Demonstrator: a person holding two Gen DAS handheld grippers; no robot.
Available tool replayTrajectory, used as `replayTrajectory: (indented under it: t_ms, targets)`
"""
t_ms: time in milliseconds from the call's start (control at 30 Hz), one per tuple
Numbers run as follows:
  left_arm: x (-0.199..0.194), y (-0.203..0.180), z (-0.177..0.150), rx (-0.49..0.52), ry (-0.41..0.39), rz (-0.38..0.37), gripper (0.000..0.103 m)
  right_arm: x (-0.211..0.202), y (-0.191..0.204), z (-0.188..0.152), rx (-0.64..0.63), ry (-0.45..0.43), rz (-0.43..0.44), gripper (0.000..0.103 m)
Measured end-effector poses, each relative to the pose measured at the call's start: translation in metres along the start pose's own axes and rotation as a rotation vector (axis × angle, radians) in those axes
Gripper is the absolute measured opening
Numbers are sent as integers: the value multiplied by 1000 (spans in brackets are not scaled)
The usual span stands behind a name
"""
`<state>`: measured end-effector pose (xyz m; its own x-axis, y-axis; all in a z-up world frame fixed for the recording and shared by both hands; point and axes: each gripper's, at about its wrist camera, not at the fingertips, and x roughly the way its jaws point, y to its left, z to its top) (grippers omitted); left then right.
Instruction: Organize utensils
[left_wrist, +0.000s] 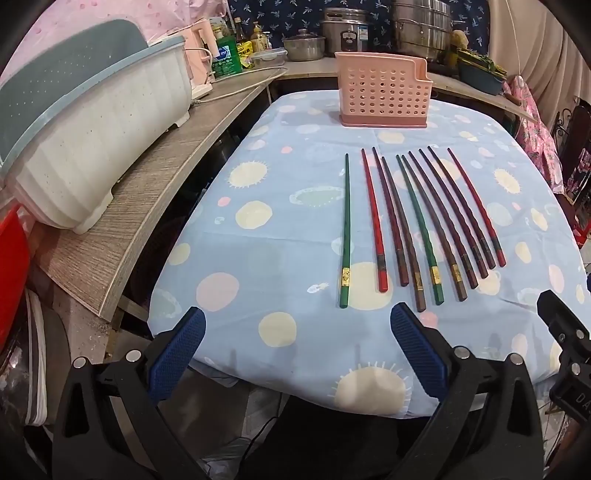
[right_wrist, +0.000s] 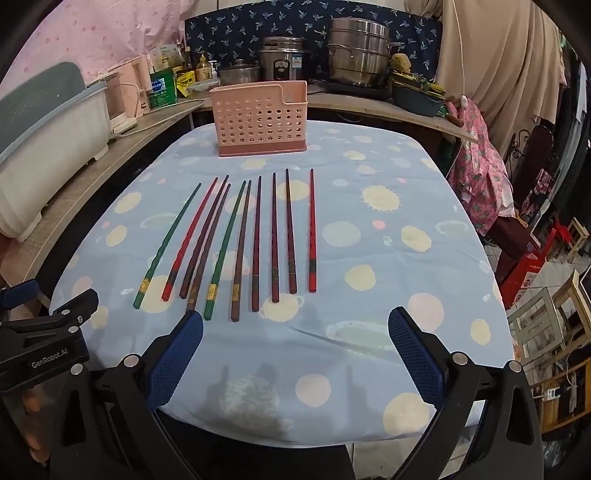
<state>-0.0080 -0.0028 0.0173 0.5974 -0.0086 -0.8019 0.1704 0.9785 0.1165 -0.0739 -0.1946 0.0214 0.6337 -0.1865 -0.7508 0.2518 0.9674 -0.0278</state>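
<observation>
Several chopsticks, green, red and dark brown, lie side by side in a row (left_wrist: 417, 225) on the blue patterned tablecloth (left_wrist: 280, 206); the row also shows in the right wrist view (right_wrist: 236, 243). A pink perforated utensil holder (left_wrist: 384, 94) stands upright beyond them at the table's far end, also seen in the right wrist view (right_wrist: 260, 118). My left gripper (left_wrist: 297, 314) is open and empty, hovering over the table's near edge, short of the chopstick ends. My right gripper (right_wrist: 295, 317) is open and empty, also near the front edge.
A wooden counter (left_wrist: 147, 206) runs along the left with a white dish-drainer tub (left_wrist: 85, 147). Pots, a rice cooker (right_wrist: 282, 62) and bottles crowd the back counter. Chairs and pink cloth (right_wrist: 480, 173) stand to the right of the table.
</observation>
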Motion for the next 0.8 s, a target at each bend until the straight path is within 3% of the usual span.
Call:
replayTrajectory:
  t_ms: [800]
  targets:
    - [-2, -4, 2, 10, -11, 7, 96, 2, 0, -1, 1, 5, -1, 96]
